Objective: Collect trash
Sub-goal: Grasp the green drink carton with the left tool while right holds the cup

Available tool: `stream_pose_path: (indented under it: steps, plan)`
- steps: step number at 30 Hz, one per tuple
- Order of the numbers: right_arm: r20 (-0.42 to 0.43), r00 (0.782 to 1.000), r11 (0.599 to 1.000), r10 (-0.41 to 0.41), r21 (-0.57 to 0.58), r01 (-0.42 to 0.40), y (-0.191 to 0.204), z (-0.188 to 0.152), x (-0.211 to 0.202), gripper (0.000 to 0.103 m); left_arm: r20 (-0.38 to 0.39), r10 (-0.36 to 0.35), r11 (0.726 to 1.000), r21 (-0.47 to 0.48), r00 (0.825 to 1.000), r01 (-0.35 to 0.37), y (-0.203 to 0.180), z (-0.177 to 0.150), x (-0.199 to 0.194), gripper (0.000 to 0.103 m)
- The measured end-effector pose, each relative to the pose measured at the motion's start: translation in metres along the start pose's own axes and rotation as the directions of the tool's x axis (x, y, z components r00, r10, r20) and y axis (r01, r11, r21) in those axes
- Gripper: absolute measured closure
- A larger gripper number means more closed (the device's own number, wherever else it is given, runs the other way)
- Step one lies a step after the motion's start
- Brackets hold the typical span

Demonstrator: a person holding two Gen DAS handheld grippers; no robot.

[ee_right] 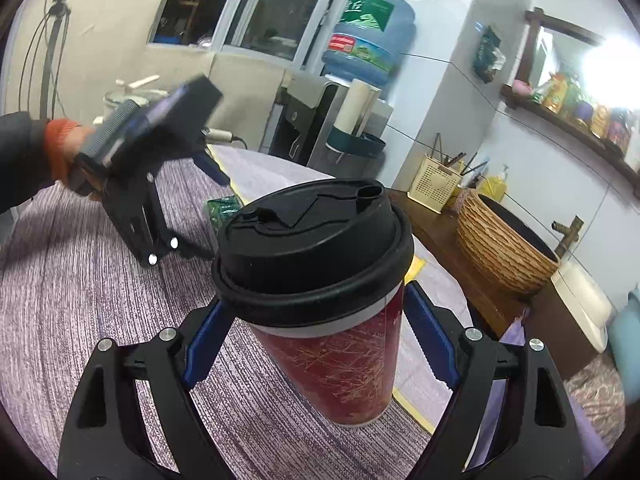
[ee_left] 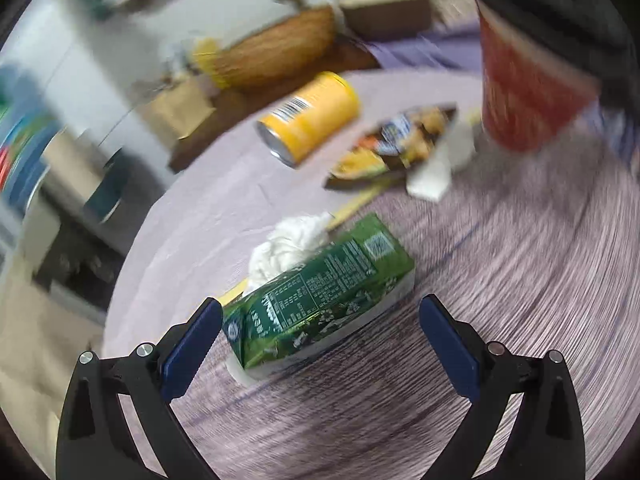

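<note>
Two grippers are mine to report. My right gripper (ee_right: 316, 344) is clamped on a red paper cup (ee_right: 340, 364) with a black plastic lid (ee_right: 316, 248); both blue pads press its sides just under the lid, and the cup stands lifted clear of the purple woven tablecloth (ee_right: 80, 320), leaning slightly.

My left gripper (ee_left: 320, 344) has its jaws wide apart, gripping nothing. Between its blue pads (ee_left: 192, 348), just ahead, lies a green drink carton (ee_left: 320, 292) flat on the cloth; the near corner sits close to the left pad, though contact cannot be confirmed through the blur. Touching the carton's far side is a crumpled white tissue (ee_left: 292, 244).

Farther ahead lie an opened snack wrapper (ee_left: 400, 140) with a white paper scrap (ee_left: 436, 172) beside it, and to their left a yellow cylindrical can (ee_left: 312, 120) on its side. Beyond the table edge stands a woven wicker basket (ee_left: 280, 48).

From the right view, an orange-cuffed hand (ee_right: 66, 148) holds the left gripper.
</note>
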State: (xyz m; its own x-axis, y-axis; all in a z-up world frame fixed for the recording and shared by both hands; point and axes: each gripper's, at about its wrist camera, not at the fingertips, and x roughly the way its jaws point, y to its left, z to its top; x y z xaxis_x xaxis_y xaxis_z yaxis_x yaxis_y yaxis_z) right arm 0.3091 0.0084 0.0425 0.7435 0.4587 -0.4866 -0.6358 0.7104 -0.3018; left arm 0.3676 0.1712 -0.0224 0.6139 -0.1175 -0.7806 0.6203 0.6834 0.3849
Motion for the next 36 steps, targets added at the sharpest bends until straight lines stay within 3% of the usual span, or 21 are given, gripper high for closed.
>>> stream_pose_path:
  steps: [3, 5, 12, 17, 21, 22, 26, 30, 31, 34, 36]
  plan:
    - [0.005, 1.0, 0.999, 0.003, 0.04, -0.004, -0.008, -0.003, -0.005, 0.02, -0.128, -0.05, 0.995, 0.085, 0.991, 0.061, 0.003, 0.001, 0.02, 0.005]
    - [0.009, 1.0, 0.999, -0.006, 0.05, 0.005, -0.01, -0.005, -0.008, 0.02, -0.169, 0.012, 0.984, 0.177, 0.986, 0.018, 0.002, 0.002, 0.03, 0.005]
    - [0.026, 1.0, 0.995, -0.004, 0.095, 0.001, -0.018, -0.007, -0.012, 0.02, -0.277, 0.041, 0.964, 0.263, 0.96, 0.034, 0.002, 0.015, 0.051, 0.008]
    - [0.021, 1.0, 0.991, -0.013, 0.134, 0.01, -0.023, -0.014, -0.013, 0.02, -0.301, 0.014, 0.969, 0.241, 0.954, 0.061, -0.001, 0.012, 0.041, 0.014]
    - [0.029, 0.999, 0.985, -0.022, 0.171, 0.016, -0.028, -0.019, -0.017, 0.02, -0.287, -0.121, 0.979, 0.123, 0.95, 0.161, -0.001, 0.004, 0.018, 0.02]
    - [0.03, 0.999, 0.984, -0.02, 0.18, 0.014, -0.028, -0.02, -0.018, 0.02, -0.284, -0.124, 0.981, 0.109, 0.951, 0.161, -0.002, 0.003, 0.016, 0.02]
    - [0.029, 1.0, 0.978, -0.01, 0.207, 0.003, -0.025, -0.022, -0.017, 0.02, -0.308, -0.043, 0.988, 0.125, 0.951, 0.085, -0.021, 0.003, 0.025, 0.018]
    - [0.035, 0.999, 0.976, -0.008, 0.216, 0.0, -0.021, -0.023, -0.023, 0.02, -0.284, -0.008, 0.998, 0.063, 0.959, 0.026, -0.021, 0.016, 0.029, 0.018]
    - [0.036, 0.999, 0.976, -0.009, 0.218, 0.001, -0.02, -0.024, -0.026, 0.02, -0.286, 0.005, 0.998, 0.059, 0.958, 0.013, -0.02, 0.019, 0.032, 0.02]
    - [0.04, 0.999, 0.972, -0.01, 0.234, 0.0, -0.018, -0.029, -0.036, 0.02, -0.29, 0.043, 0.998, 0.052, 0.956, -0.03, -0.02, 0.017, 0.033, 0.048]
    - [0.046, 0.999, 0.971, -0.014, 0.24, 0.002, -0.017, -0.031, -0.044, 0.02, -0.295, 0.032, 0.999, -0.001, 0.955, -0.034, -0.021, 0.01, 0.025, 0.053]
